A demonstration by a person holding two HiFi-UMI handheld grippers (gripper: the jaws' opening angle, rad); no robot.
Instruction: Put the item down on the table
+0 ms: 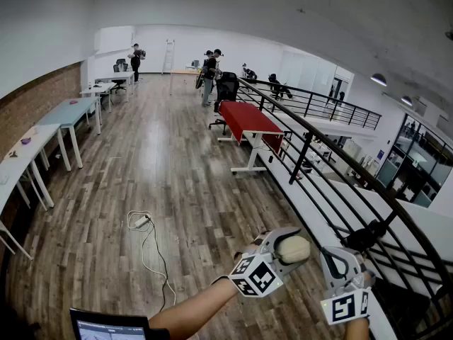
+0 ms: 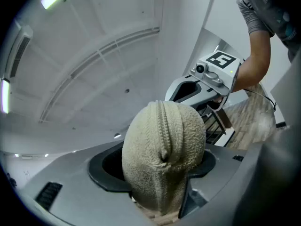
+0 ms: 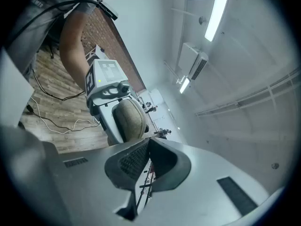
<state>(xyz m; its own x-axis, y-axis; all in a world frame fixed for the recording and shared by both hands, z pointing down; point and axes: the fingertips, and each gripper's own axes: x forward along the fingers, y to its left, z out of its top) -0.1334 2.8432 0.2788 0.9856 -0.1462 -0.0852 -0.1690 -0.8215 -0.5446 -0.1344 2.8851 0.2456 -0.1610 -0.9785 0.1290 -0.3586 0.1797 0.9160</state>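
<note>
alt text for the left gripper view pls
The left gripper grips a beige, rough-textured rounded item with a zipper-like seam between its jaws. Behind it, a person's arm holds the right gripper with its marker cube, under a white ceiling.

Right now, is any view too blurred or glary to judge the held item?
Head view: sharp, evenly lit, fisheye bends the railing. Left gripper view: beige item crisp, corners dark. Right gripper view: ceiling light glares, item clear.

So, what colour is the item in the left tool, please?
The item is beige, clearest in the left gripper view.
</note>
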